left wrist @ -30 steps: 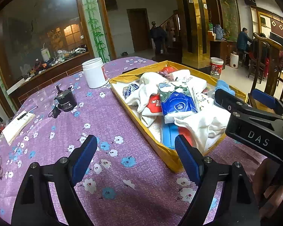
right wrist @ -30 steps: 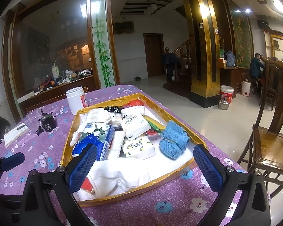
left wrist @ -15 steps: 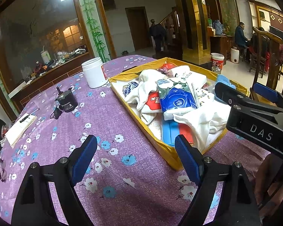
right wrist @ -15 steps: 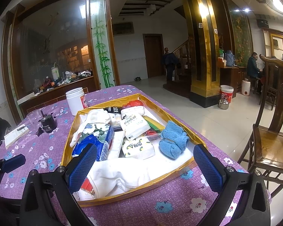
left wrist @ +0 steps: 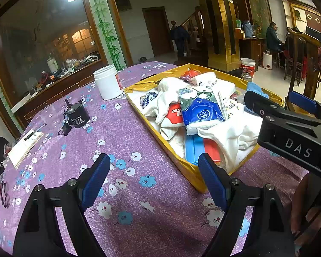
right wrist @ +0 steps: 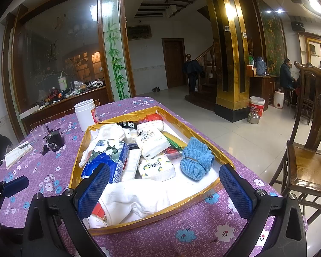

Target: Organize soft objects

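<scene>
A yellow-rimmed tray point(right wrist: 183, 125) on the purple flowered table holds soft goods: a blue tissue pack point(right wrist: 109, 156), white tissue packs point(right wrist: 153, 142), a folded blue cloth point(right wrist: 195, 160) and white cloths point(right wrist: 134, 197). My right gripper point(right wrist: 163, 191) hangs open over the tray's near edge, nothing between its fingers. In the left wrist view the same tray point(left wrist: 188, 167) lies to the right, with the blue tissue pack point(left wrist: 200, 112) on top. My left gripper point(left wrist: 154, 178) is open above the tablecloth, just left of the tray's near corner. The right gripper's body point(left wrist: 289, 124) shows at the right.
A white jar point(left wrist: 108, 82) stands beyond the tray's far left corner. A small black motor point(left wrist: 77, 114) with a cord and a notepad with pen point(left wrist: 24, 146) lie on the left. A wooden chair point(right wrist: 308, 162) stands right of the table. People are in the background.
Both grippers stay open and nearly still. The left wrist view has shifted slightly, bringing the tray a little closer to centre.
</scene>
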The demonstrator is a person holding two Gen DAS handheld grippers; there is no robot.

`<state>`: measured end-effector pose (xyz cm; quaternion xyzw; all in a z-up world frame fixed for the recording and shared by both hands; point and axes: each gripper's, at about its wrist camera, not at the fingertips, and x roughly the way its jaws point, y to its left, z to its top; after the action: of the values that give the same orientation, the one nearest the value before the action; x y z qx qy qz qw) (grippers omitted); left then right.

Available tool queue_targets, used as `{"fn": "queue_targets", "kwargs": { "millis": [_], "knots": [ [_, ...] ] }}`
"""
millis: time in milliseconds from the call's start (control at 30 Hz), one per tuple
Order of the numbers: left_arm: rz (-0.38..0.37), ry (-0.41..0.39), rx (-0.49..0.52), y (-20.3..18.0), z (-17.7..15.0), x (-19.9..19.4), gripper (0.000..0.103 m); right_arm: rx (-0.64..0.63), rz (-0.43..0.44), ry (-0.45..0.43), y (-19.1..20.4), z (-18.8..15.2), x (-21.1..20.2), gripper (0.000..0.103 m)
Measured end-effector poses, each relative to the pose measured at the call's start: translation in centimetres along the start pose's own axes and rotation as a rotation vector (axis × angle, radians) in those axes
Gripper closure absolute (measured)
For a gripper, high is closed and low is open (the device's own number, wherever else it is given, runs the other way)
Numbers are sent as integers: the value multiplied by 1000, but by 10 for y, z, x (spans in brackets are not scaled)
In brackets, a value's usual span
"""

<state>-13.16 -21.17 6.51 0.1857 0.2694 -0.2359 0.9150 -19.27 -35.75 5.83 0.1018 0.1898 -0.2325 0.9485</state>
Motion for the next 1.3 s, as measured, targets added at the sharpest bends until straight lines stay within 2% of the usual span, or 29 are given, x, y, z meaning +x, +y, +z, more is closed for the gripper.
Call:
{"fn": "queue_targets", "kwargs": {
  "millis": [1300],
  "knots": [
    [8, 1, 7, 0, -1, 1, 18, 0, 0, 1, -1, 0, 0, 0]
  ]
}}
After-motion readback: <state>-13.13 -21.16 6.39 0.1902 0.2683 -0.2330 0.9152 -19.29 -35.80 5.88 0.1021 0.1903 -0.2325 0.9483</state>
